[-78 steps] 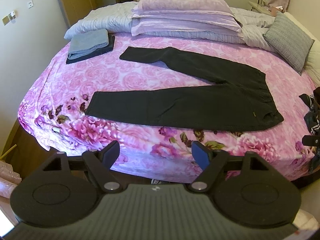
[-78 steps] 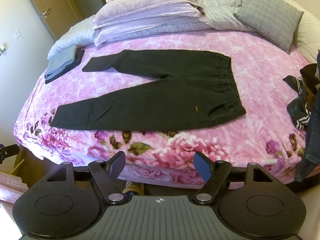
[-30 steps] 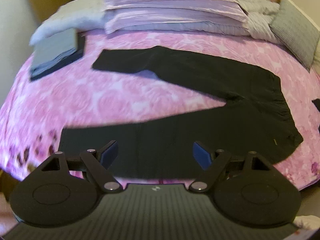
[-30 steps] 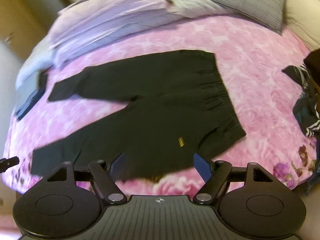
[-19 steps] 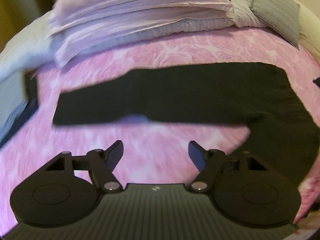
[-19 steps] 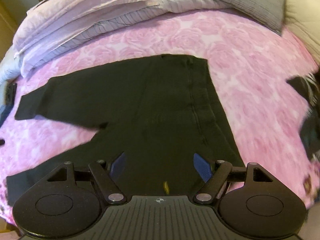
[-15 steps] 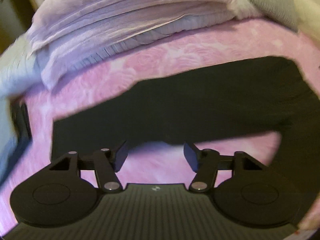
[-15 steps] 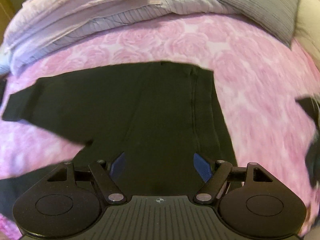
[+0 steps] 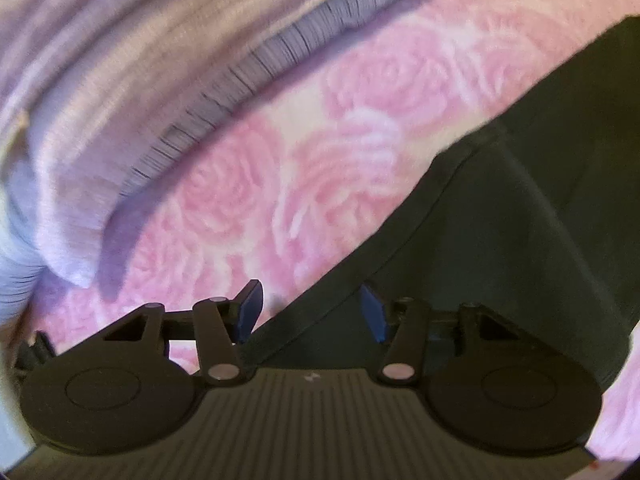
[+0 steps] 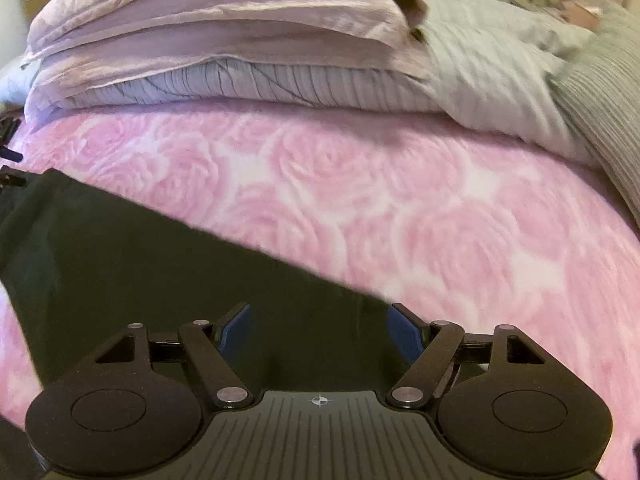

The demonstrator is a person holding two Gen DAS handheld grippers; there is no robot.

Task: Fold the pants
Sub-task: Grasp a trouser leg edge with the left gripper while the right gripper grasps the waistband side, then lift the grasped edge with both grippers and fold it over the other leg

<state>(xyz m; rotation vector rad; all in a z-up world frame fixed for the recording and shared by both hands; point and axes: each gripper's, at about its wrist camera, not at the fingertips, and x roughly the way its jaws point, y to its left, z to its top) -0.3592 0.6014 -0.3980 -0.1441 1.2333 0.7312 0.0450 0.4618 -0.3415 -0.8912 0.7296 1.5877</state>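
Pants: black pants [image 9: 520, 240] lie flat on the pink rose-print bedspread [image 9: 320, 140]; in the right wrist view the same pants [image 10: 160, 272] fill the lower left.
Pants edge, left view: a stitched hem runs diagonally from upper right down to lower left and passes between the two blue pads of the left gripper [image 9: 312, 312].
Pants edge, right view: the far edge slants from upper left down to the right, ending just beside the right-hand blue pad of the right gripper [image 10: 320, 332].
Open room: bare bedspread lies beyond both edges, up to the stacked lilac bedding [image 10: 220, 40]; a grey striped cushion [image 10: 600, 120] sits at far right.
Far limit: the folded lilac bedding [image 9: 120, 80] overhangs the bedspread at upper left in the left view, blurred.
Left gripper pose: tilted steeply down, close over the fabric, rolled so the bed looks slanted.
Left jaws: closing, about half parted; the hem lies between them, pads not pressing on it.
Right gripper pose: pointing down over the pants, near the far edge.
Right jaws: wide apart, fabric beneath them, nothing pinched.
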